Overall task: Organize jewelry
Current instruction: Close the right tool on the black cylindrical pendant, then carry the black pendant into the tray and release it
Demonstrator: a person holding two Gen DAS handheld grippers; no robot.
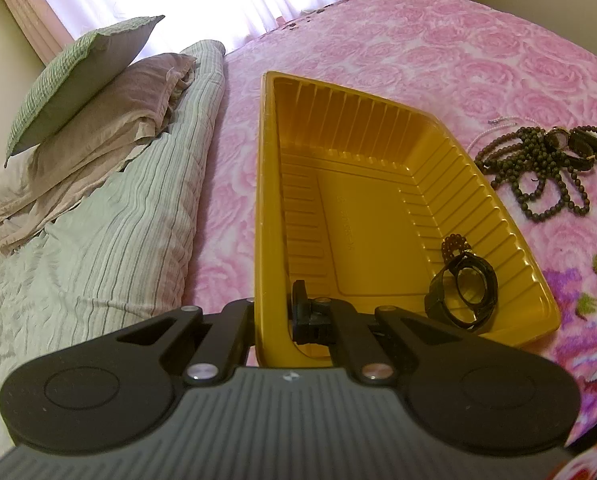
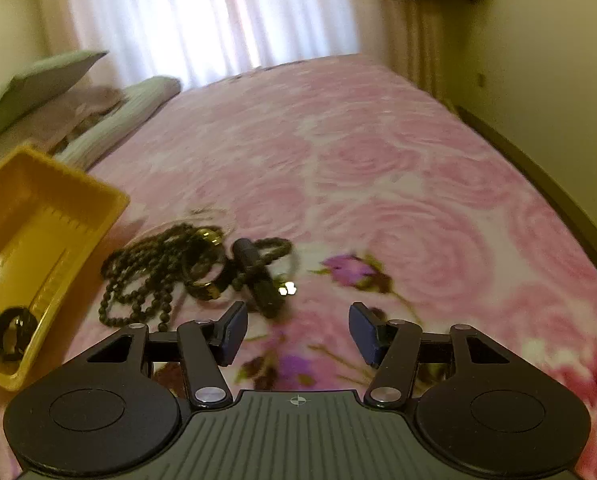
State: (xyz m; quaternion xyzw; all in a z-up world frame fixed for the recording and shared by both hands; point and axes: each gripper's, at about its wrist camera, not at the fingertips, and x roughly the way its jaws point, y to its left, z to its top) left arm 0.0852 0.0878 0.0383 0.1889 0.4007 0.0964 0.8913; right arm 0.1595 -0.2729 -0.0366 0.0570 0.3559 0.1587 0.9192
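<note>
While the left claw pinches the yellow tray rim — right claw wide, rose-pink bedspread, curtained window.

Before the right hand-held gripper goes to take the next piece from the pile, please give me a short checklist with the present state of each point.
1. Left hand-held gripper shut on the wall of the yellow tray: ok.
2. Right hand-held gripper open, nothing between its fingers: ok.
3. Tray has free room beside the black watch: ok.
4. Jewelry pile on the pink blanket in view ahead-left of the right gripper: ok.
5. One piece can be lifted alone from the tangled beads: cannot tell.
</note>
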